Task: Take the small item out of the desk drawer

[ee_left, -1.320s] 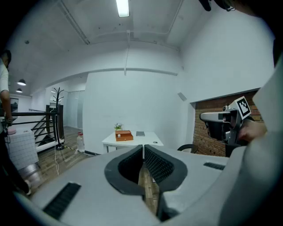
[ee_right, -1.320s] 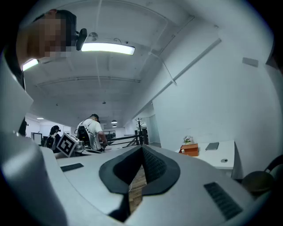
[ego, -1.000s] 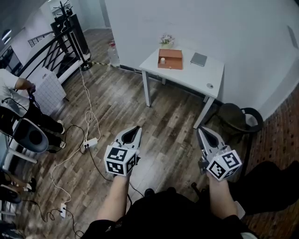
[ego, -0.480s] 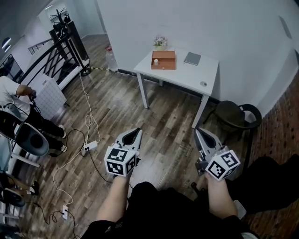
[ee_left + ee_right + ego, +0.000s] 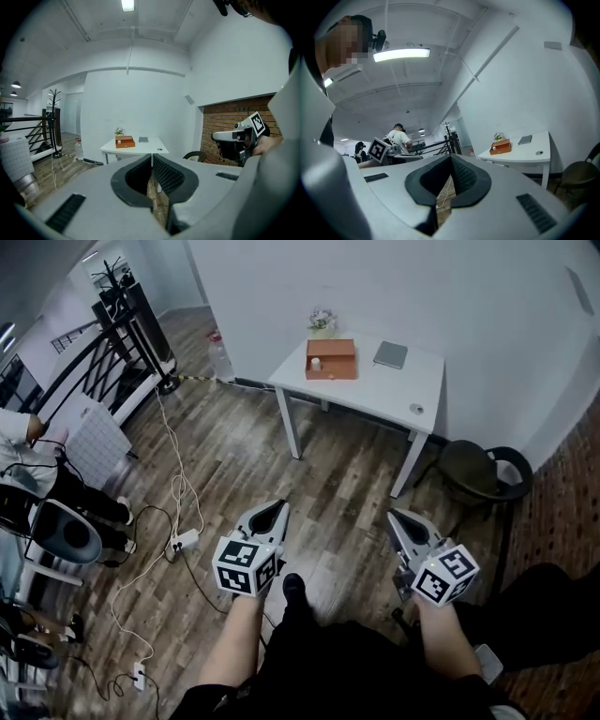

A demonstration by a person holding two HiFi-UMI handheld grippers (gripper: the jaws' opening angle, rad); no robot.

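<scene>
A white desk point(image 5: 375, 388) stands far ahead against the wall. On it sits a brown wooden box point(image 5: 330, 359) with a small white item point(image 5: 316, 363) on its front part. Whether the box has a drawer is too small to tell. My left gripper point(image 5: 273, 511) and right gripper point(image 5: 397, 519) are held low over the wood floor, well short of the desk, both shut with nothing between the pads. The left gripper view shows the desk point(image 5: 140, 147), the box point(image 5: 125, 142) and the right gripper point(image 5: 238, 138). The right gripper view shows the box point(image 5: 500, 148) beyond its shut tips point(image 5: 451, 158).
A grey notebook point(image 5: 390, 354) and a small flower pot point(image 5: 322, 322) also sit on the desk. A black chair point(image 5: 483, 474) stands to the desk's right. Cables and a power strip point(image 5: 183, 541) lie on the floor at left. A seated person point(image 5: 28, 474) and a railing point(image 5: 112, 343) are at far left.
The head view has shifted a little and a shoe now shows between the grippers. Both grippers stay shut and keep their places in the view.
</scene>
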